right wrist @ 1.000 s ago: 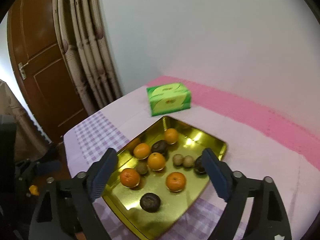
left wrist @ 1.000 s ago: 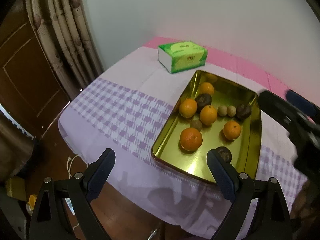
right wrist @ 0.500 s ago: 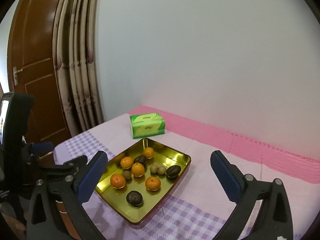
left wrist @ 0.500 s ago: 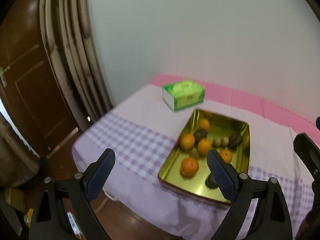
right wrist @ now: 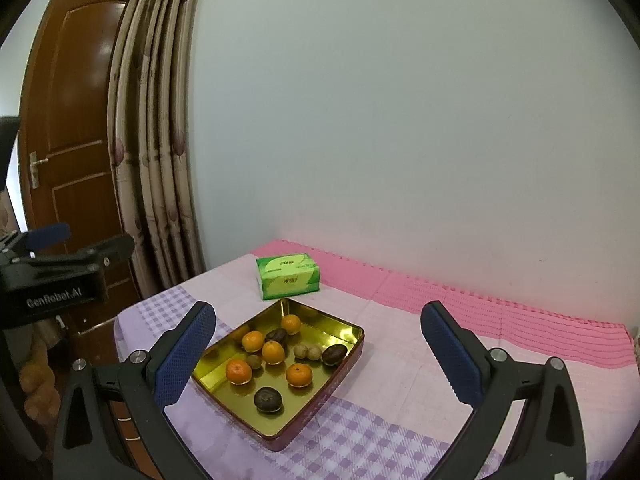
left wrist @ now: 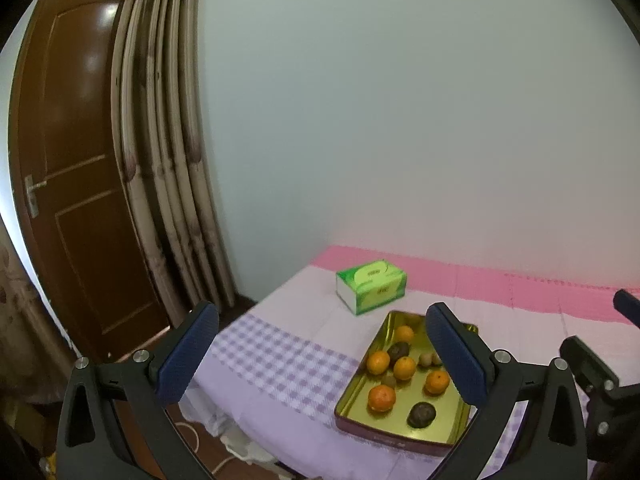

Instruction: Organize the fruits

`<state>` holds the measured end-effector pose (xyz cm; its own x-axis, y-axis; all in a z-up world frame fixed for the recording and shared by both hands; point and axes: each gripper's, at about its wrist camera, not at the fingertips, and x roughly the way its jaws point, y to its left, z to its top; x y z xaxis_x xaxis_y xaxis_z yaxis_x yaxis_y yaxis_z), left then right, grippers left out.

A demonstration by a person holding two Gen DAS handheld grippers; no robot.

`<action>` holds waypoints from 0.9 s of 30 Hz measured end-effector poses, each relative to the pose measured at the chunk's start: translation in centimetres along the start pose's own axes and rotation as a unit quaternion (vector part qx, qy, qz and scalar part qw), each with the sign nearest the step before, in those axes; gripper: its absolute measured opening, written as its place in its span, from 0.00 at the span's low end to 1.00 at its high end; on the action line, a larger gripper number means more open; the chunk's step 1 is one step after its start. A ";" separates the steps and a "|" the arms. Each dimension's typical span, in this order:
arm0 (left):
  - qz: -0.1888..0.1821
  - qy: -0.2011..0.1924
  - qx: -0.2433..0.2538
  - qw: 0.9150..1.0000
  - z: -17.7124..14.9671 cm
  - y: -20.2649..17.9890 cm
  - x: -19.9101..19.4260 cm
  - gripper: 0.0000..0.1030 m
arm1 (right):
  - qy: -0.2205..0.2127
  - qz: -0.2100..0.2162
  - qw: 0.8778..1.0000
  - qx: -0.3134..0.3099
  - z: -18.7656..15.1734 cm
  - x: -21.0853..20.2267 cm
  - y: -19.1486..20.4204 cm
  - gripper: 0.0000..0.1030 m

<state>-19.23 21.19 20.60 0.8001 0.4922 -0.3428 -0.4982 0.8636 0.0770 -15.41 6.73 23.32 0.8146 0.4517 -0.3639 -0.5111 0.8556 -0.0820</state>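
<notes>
Since a second ago both grippers have drawn back and tilted up — the tray [right wrist: 347,327] now looks small, with much more wall above it. The left gripper [left wrist: 322,350] hangs empty, its jaws opening; the right gripper [right wrist: 318,350] is spread wide, nothing between its pads, wider than before. The fruits [right wrist: 273,351] sit unmoved in the tray: from the right gripper they lie ahead, between and just below its fingertips; from the left, ahead and to the right. The tissue box [right wrist: 289,270] stands just beyond the tray. In the left view the right finger [left wrist: 454,354] covers the tray's far right side — the small pale fruits there are partly cut off. The dark fruits are hard to identify.
</notes>
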 end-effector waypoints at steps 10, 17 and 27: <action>-0.045 -0.035 0.019 0.998 1.2 -1.1 -3.3 1.00 | -0.014 0.000 1.000 -0.013 0.4 -1.8 0.8 0.99; -0.080 -0.009 -0.006 0.997 1.6 -0.7 -3.2 1.00 | -0.014 -0.001 1.000 -0.014 0.4 -2.2 0.9 0.99; -0.094 0.005 -0.037 0.995 1.7 0.2 -3.0 1.00 | -0.003 0.005 1.000 -0.017 0.1 -2.1 1.2 0.99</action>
<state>-21.16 20.07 23.26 0.8784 0.3203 -0.3548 -0.3626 0.9301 -0.0582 -17.68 6.83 24.03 0.8106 0.4621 -0.3597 -0.5287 0.8416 -0.1105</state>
